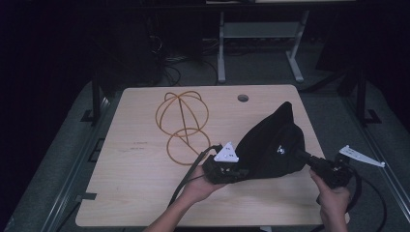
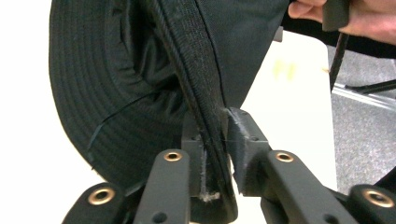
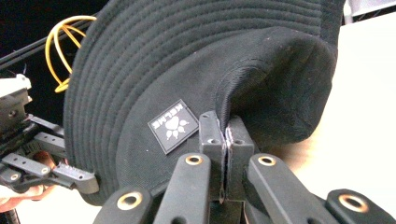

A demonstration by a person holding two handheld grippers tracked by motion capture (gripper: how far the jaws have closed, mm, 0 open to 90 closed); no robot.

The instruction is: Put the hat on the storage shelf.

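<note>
Black stitched cloth hat (image 1: pixel 270 147), ribbed brim, patch (image 3: pixel 175 125). Left gripper (image 2: pixel 219 140) clamps brim edge; right gripper (image 3: pixel 226 135) pinches crown fabric. Wire frame (image 1: pixel 183 126) on wood table (image 1: pixel 140 193), w/ hat's underside hidden.

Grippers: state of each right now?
Left gripper: closed on the black hat's brim.
Right gripper: closed on a fold of the hat's fabric.

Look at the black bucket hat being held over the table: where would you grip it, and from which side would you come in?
Grip the black bucket hat by its stitched brim edge, a thin flat band that two jaws can pinch. Come in from opposite sides, as here: the left gripper is shut on the brim from the left, the right gripper on a fold beside the logo patch. The soft crown would probably crumple.
</note>
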